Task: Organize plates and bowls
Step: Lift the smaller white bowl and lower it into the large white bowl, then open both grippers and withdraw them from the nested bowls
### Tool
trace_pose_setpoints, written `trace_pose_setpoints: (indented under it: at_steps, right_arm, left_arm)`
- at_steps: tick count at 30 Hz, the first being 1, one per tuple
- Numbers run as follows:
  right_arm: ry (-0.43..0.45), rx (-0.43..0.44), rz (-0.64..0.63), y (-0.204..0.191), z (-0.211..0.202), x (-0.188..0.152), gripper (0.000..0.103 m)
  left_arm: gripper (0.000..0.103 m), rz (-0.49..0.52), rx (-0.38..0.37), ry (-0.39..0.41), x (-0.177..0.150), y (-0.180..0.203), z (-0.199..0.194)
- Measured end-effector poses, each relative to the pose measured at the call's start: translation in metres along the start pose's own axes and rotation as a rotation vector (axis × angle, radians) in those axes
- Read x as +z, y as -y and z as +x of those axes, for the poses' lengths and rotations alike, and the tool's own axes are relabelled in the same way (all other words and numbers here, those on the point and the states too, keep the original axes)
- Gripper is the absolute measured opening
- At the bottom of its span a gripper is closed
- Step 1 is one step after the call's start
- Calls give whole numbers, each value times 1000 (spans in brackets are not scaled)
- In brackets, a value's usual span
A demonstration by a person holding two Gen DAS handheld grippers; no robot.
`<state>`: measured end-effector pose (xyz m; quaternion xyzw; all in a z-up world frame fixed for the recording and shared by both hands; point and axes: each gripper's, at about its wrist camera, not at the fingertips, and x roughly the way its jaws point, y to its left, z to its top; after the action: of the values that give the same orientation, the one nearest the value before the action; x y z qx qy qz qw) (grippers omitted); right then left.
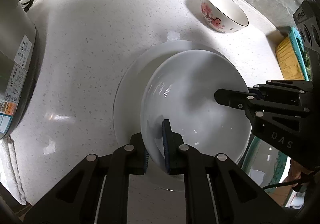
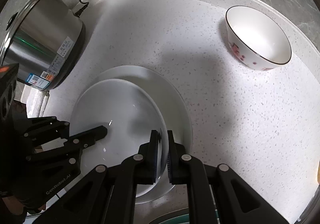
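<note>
A: What does the left wrist view give you that the right doesn't?

B: A yellow-and-teal thing (image 1: pixel 290 58) at the right edge of the table (image 1: pixel 90 54), and a white cloth (image 1: pixel 12 164) at the lower left. The right wrist view alone shows the whole steel cooker (image 2: pixel 42 44) with its lid and cord

A: And the grippers?

B: Both pinch the same white bowl (image 1: pixel 196 104). The left gripper (image 1: pixel 157 156) has its jaws clamped on the near rim; the right gripper (image 2: pixel 162 154) has its jaws closed on the opposite rim, one pad inside, one outside

A: Where is the bowl?

B: Over a white plate (image 1: pixel 130 88) on the table; I can't tell whether they touch. It is glossy, plain, deep. A floral bowl (image 2: pixel 258 38) with a dark rim stands well apart, near the back edge
</note>
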<state>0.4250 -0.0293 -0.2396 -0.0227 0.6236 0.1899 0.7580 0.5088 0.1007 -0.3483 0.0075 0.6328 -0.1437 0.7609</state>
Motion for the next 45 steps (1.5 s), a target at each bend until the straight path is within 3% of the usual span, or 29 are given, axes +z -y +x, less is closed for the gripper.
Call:
trace_pose_setpoints:
  at_steps: [8,14,17,23,26,32,35,38,40,43,45]
  right_arm:
    - [11,-24,-28,-2,2,-1,11]
    - [16,-27,-40,-4,2,-4,12]
    - [15,-25,-49,-6,3,-4,12]
    - [12,-24,-48,-8,7,-4,13]
    - [17,-30,-52,-8,7,-3,12]
    - [15,-29,-56,-7,9,-3,12]
    - [13,-14,-60,-8,8,-5,19]
    - [45,3,-51,-11,-1,-7,35]
    - [81,13,-31,-9,-15,-8,56]
    - [157,58,32,7,-42,-6,67]
    - [211,98,128,36,-63,-2,69]
  left_arm:
    - [13,-10,3,18,0,-3,-3]
    - [31,-14,-42,28,1,-1,-4]
    - [47,-29,-76,38,-3,1,-9]
    - [53,-40,-101,67,-6,-3,-22]
    - [68,-51,-108,104,-5,-9,-35]
    - [72,-101,-124,163,4,-28,-61]
    - [72,-135,-148,182,10,-41,-73]
    - [72,-152,-154,201,15,-51,-85]
    - [72,-151,-168,213,24,-54,-93]
    - [74,-125,-203,212,42,-49,-99]
    - [76,-87,-234,190,60,-41,-100]
